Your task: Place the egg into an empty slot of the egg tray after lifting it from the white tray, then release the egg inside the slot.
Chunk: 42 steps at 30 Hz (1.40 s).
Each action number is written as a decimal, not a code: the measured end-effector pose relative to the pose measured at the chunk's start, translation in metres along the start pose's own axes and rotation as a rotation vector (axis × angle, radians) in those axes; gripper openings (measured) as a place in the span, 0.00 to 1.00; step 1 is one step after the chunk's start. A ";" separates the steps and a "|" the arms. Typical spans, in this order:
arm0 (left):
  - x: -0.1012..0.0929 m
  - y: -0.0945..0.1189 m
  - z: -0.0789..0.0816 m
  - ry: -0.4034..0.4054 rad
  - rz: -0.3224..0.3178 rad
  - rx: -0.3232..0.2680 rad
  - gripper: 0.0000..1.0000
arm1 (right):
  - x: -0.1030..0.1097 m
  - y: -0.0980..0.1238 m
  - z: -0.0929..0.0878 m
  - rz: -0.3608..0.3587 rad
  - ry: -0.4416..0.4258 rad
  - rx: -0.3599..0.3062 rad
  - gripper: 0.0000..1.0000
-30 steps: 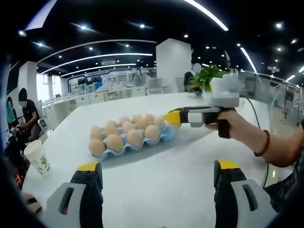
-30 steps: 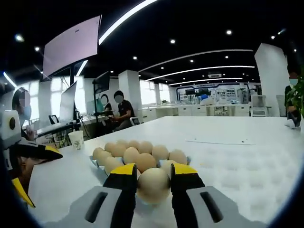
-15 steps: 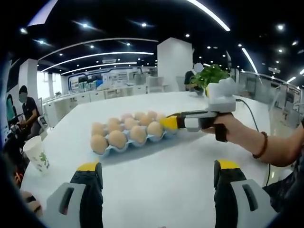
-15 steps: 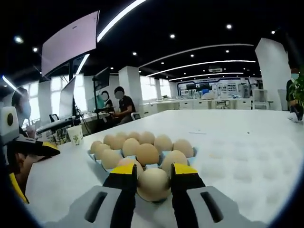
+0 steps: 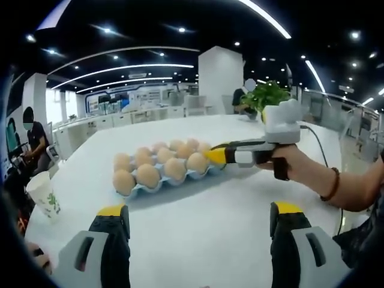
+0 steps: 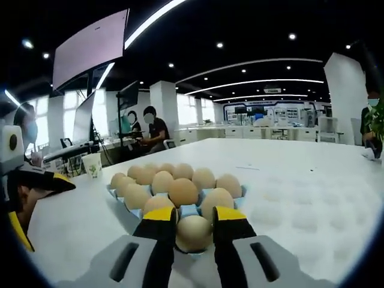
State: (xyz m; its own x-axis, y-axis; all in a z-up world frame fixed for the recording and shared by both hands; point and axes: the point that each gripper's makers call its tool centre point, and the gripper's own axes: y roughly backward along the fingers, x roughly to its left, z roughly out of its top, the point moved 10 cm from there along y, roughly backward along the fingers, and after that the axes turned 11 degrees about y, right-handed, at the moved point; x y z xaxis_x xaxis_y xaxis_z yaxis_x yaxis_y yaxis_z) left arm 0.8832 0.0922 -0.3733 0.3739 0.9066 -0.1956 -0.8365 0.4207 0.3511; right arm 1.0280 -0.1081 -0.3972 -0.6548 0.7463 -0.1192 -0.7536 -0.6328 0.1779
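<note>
Now, in the right gripper view, the right gripper (image 6: 194, 223) has its two yellow-tipped jaws closed around a pale egg (image 6: 194, 233), which sits between them and touches both. This egg is at the near edge of the blue egg tray (image 6: 187, 210), just in front of the other brown eggs (image 6: 183, 192) that stand in rows behind it; whether it already rests in a slot I cannot tell. The tray lies on the white table (image 6: 300, 192). At the left side of the same view a part of the left gripper (image 6: 30, 198) is visible, and farther back a paper cup (image 6: 92, 165) stands on the table. In the left gripper view, the left gripper (image 5: 199, 217) hovers low over the table with its jaws wide apart and nothing between them. Ahead of it, well apart, lies the egg tray (image 5: 171, 183), and the right gripper (image 5: 217, 156), held by a person's hand (image 5: 291, 162), has its yellow tips touching the right end of the tray. A green plant (image 5: 264, 96) stands behind.
</note>
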 end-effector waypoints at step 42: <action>-0.003 0.007 0.011 -0.013 0.015 -0.045 1.00 | -0.040 0.088 0.002 -0.052 0.071 0.068 0.92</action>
State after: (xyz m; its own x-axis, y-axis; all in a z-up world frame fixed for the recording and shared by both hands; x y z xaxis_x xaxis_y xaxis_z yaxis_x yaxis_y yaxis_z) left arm 0.8810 0.0929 -0.3605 0.3660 0.9132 -0.1791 -0.8590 0.4056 0.3124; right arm 0.9881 -0.1937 -0.3750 -0.6193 0.7596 -0.1988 -0.7825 -0.5763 0.2357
